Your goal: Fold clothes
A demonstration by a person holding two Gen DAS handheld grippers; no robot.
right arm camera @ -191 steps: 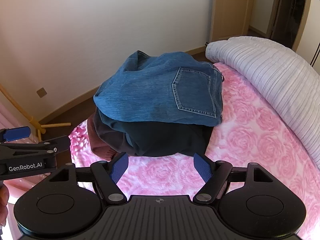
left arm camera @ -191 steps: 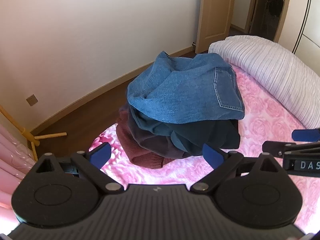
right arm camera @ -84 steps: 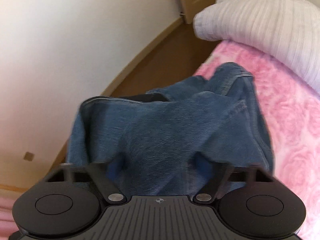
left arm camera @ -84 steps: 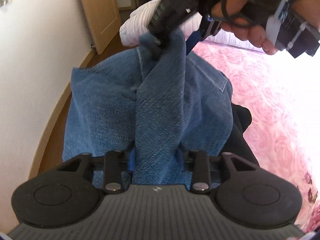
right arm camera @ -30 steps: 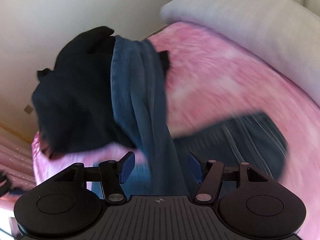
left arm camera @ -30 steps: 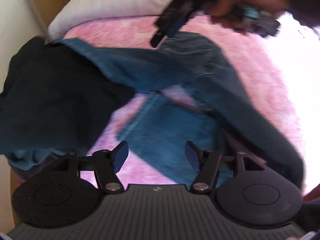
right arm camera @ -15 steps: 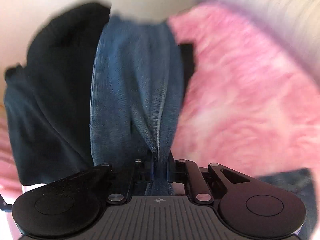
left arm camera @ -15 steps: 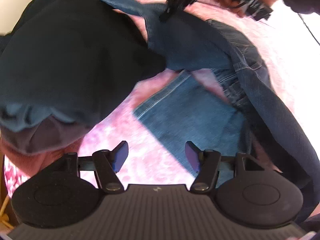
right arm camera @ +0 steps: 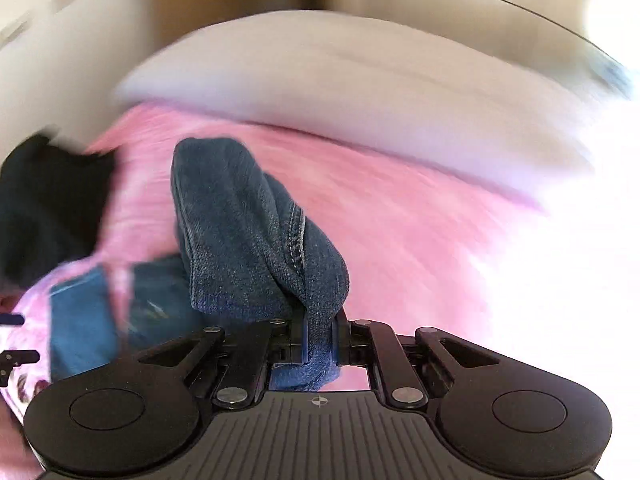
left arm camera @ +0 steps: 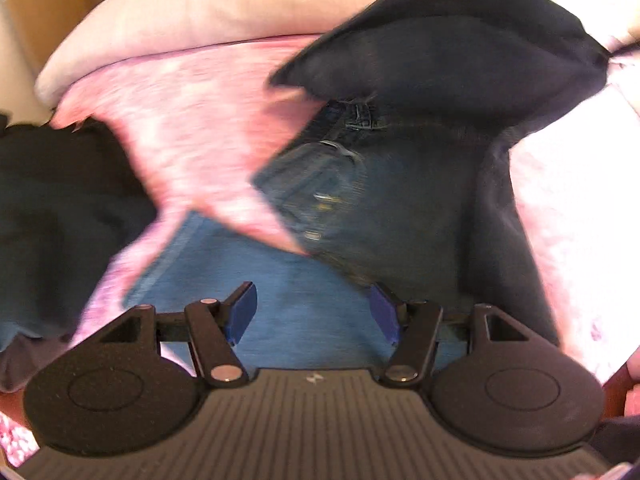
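Observation:
The blue jeans (left arm camera: 304, 288) lie partly spread on the pink rose blanket (left arm camera: 192, 120), one part lifted up at the top right of the left wrist view. My left gripper (left arm camera: 314, 312) hovers open just above the denim, nothing between its blue pads. My right gripper (right arm camera: 318, 340) is shut on a bunched fold of the jeans (right arm camera: 256, 232), which rises in front of the camera. More denim (right arm camera: 84, 312) lies lower left in the blurred right wrist view.
A pile of dark clothes (left arm camera: 60, 220) sits at the left of the bed, also seen as dark clothes (right arm camera: 44, 200) in the right wrist view. A pale striped duvet (right arm camera: 360, 92) runs along the far side. The blanket is bright and washed out at the right.
The right gripper, still shut on the denim, has swung right and away from the dark pile, dragging the jeans over the blanket. The left gripper stays open and now sits over the denim.

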